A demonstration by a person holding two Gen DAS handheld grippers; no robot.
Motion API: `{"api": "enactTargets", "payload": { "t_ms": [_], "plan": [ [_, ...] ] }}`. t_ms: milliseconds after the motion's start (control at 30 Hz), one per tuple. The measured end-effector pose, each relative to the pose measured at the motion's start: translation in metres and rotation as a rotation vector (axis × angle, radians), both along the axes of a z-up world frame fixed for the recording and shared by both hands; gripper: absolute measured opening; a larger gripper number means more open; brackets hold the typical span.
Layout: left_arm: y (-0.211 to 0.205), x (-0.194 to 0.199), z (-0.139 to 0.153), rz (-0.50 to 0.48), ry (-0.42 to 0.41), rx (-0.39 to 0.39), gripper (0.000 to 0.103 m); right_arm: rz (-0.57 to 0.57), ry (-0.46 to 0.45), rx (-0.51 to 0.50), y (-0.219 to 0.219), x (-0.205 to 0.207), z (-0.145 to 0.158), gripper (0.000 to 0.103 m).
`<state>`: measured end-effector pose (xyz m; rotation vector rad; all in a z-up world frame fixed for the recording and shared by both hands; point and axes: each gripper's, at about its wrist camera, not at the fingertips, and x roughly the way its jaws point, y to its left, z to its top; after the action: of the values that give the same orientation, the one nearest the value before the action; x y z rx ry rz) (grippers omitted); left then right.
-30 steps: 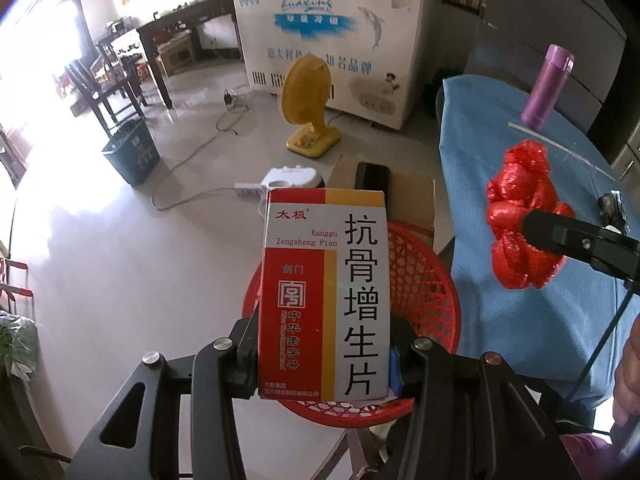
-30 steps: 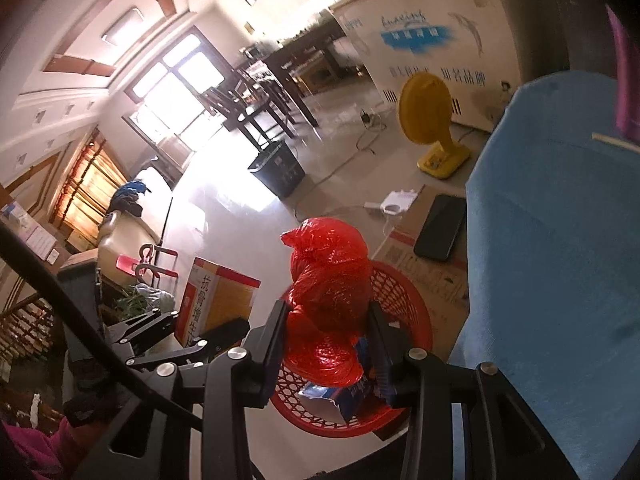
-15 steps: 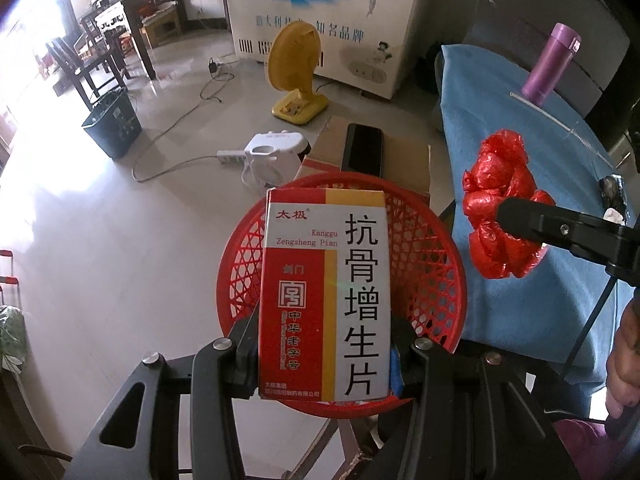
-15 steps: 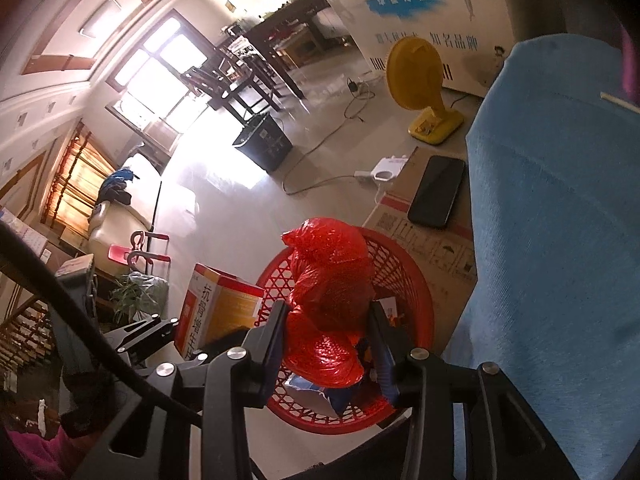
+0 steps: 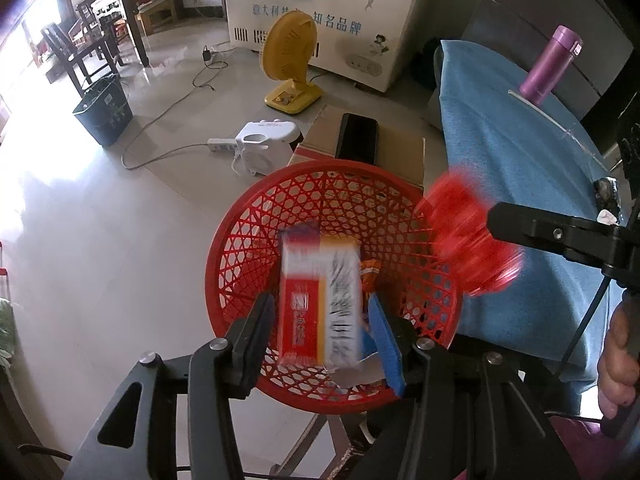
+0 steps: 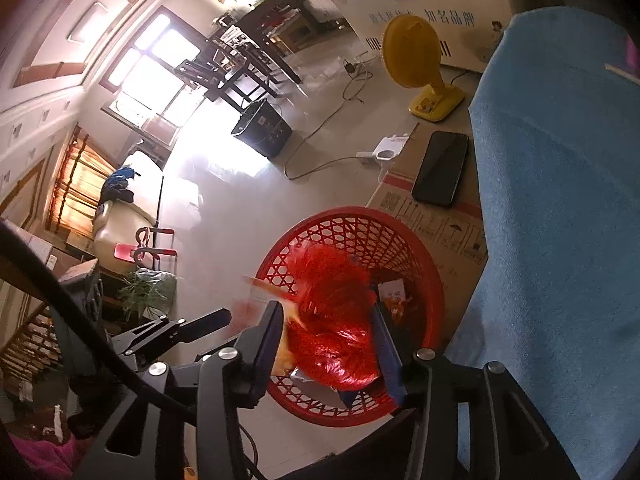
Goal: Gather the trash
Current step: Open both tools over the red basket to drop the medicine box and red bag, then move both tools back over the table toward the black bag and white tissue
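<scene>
A red lattice basket (image 5: pixel 256 236) stands below both grippers, beside the blue-covered table (image 5: pixel 520 152). My left gripper (image 5: pixel 322 320) is open; the red and white medicine box (image 5: pixel 320 300) is blurred and falling between its jaws into the basket. My right gripper (image 6: pixel 328 340) is open too; the crumpled red plastic bag (image 6: pixel 336 320) is blurred between its jaws, dropping over the basket (image 6: pixel 424 280). The bag also shows in the left wrist view (image 5: pixel 460 232) at the basket's right rim.
A cardboard box (image 5: pixel 400 148) with a black phone (image 5: pixel 356 138) on it lies behind the basket. A yellow fan (image 5: pixel 290 64), a white appliance (image 5: pixel 260 144), cables and a dark bin (image 5: pixel 102 114) are on the floor. A purple bottle (image 5: pixel 550 66) stands on the table.
Both grippers have opened over the basket. The medicine box has left the left gripper and the red bag has left the right one; both are falling into the basket.
</scene>
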<state>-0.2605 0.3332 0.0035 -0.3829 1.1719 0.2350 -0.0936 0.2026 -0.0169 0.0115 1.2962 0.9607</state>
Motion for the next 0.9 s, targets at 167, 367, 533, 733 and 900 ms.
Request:
{"api": "enactTargets", "payload": {
  "t_ms": [167, 367, 533, 733, 900],
  "plan": [
    [-0.005, -0.001, 0.002, -0.005, -0.001, 0.006, 0.054, 0.003, 0.006, 0.010, -0.003, -0.002, 0.001, 0.051],
    [-0.011, -0.003, 0.010, -0.010, -0.008, 0.018, 0.054, -0.027, -0.004, 0.037, -0.015, 0.000, 0.008, 0.051],
    [-0.021, -0.002, 0.019, -0.026, -0.018, 0.035, 0.054, -0.055, -0.010, 0.057, -0.027, 0.001, 0.016, 0.051],
    [-0.037, 0.000, 0.030, -0.054, -0.030, 0.056, 0.054, -0.081, -0.026, 0.091, -0.044, -0.001, 0.030, 0.051],
    [-0.054, 0.005, 0.039, -0.088, -0.040, 0.076, 0.054, -0.123, -0.039, 0.128, -0.066, 0.003, 0.039, 0.051]
  ]
}}
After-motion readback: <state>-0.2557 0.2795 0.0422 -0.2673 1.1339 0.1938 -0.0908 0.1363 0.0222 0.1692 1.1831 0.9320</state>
